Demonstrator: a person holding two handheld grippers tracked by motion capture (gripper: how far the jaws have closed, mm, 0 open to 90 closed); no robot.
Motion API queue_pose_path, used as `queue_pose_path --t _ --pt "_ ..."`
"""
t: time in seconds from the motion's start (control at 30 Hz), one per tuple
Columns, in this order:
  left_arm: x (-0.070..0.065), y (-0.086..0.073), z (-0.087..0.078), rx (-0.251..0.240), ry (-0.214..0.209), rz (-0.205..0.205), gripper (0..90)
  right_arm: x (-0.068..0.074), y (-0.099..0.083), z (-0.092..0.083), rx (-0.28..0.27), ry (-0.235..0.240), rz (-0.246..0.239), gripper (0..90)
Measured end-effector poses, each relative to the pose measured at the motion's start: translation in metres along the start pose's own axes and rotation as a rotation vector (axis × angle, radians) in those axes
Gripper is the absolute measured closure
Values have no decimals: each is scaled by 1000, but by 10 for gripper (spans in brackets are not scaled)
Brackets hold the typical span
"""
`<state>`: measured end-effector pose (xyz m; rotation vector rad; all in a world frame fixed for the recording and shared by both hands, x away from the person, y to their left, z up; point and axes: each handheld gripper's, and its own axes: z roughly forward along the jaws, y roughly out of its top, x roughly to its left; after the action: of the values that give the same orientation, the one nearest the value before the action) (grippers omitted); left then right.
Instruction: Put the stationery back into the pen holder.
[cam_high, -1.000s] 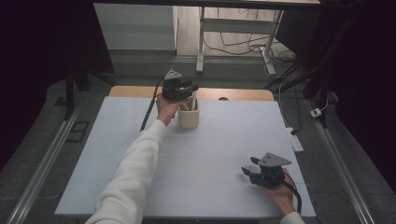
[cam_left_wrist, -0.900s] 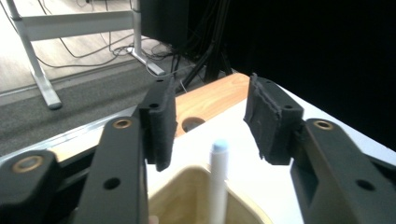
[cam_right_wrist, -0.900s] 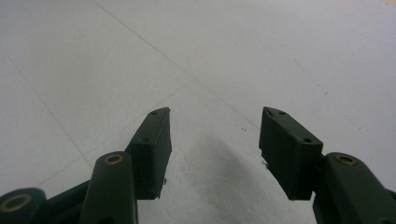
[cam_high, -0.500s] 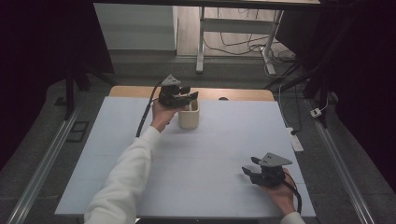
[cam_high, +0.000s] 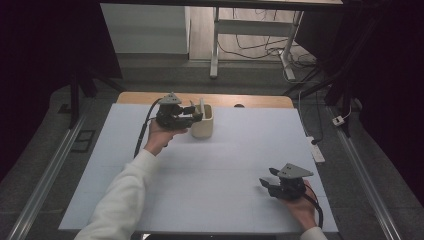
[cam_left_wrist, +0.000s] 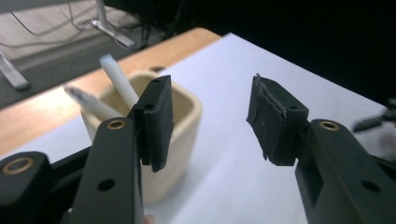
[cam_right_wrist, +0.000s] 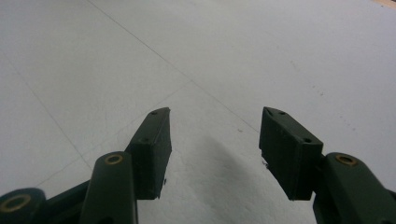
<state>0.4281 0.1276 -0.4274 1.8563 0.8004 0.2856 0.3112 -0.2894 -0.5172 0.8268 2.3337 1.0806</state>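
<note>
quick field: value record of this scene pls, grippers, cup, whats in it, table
left gripper: beside the cup at the far table edge, fingers just opened, nothing between them
right gripper: near corner, fingers open over bare mat, empty
cup: beige, square-mouthed, upright
contents: two white sticks leaning inside the cup
table: pale mat over a wooden top

Lab-like recording room, table (cam_high: 210, 165) under a white sheet, black curtains (cam_high: 45, 45) on both sides, metal floor rails (cam_high: 47, 165), loose cables (cam_high: 260, 42) beneath a bare desk frame (cam_high: 216, 45)
</note>
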Motion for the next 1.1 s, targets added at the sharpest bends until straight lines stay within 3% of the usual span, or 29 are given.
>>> queue_pose_path --t 0.23,0.3,0.37,0.47,0.57,1.1 --pt "-11 -17 -23 44 32 26 489 0 0 -1 2 0 -2 432" --pt "-13 -22 -32 55 74 41 484 0 0 0 2 0 -3 432" --pt "-15 -27 -41 49 102 35 486 0 0 -1 1 -2 -3 432" --pt "-15 -36 -55 49 109 21 484 0 0 -1 -2 -1 2 432" --pt "-13 -46 -65 79 119 19 479 0 0 0 3 -4 -2 432" --pt "2 -70 -84 240 162 25 461 0 0 1 16 -5 -10 431"
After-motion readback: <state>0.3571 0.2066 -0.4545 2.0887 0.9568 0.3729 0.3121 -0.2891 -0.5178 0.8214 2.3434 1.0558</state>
